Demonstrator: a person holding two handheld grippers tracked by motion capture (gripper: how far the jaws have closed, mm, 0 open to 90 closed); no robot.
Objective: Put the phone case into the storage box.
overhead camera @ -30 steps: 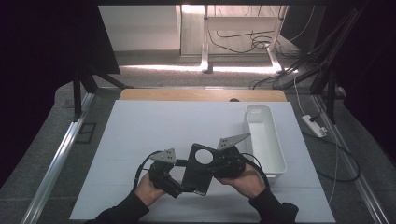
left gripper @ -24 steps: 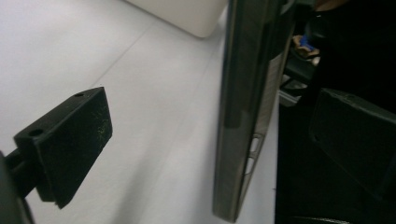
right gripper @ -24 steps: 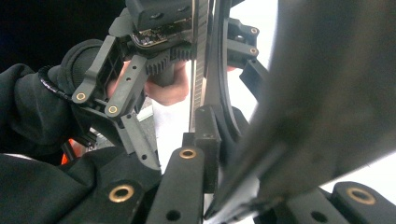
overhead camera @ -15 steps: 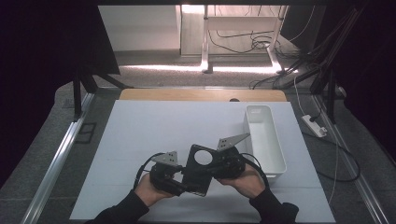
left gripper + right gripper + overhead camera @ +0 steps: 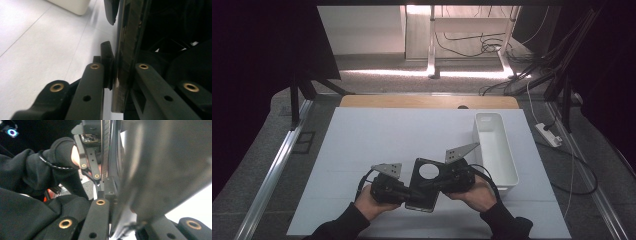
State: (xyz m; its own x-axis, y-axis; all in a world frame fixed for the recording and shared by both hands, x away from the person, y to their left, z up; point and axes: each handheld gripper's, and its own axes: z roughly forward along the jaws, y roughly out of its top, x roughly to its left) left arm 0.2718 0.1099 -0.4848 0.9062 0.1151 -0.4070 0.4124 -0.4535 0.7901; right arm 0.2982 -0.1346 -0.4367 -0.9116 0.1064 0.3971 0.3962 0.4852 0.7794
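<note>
We are holding a black plate between our two grippers, low over the near middle of the white table. It is a flat dark panel with a round hole near its far end, and in the high view it is tilting a little, its far end leaning to our right.

Our left gripper is coming at the plate from the left, at its near end. Its jaws have just been closing, and in the left gripper view they are now clamping the plate's thin edge between them, one pad pressing on each face. The plate is standing edge-on there, rising straight up between the jaws.

Our right gripper is gripping the plate from the right, beside the hole. In the right gripper view its jaws are pressing together on the plate's edge, with a blurred grey face of the plate close to the camera on the right. Farther along the same edge, we are seeing the left gripper and our left hand in a black sleeve.

A white bin is lying on the table just right of the right gripper, its long side running away from us. It is not touching the plate.
</note>
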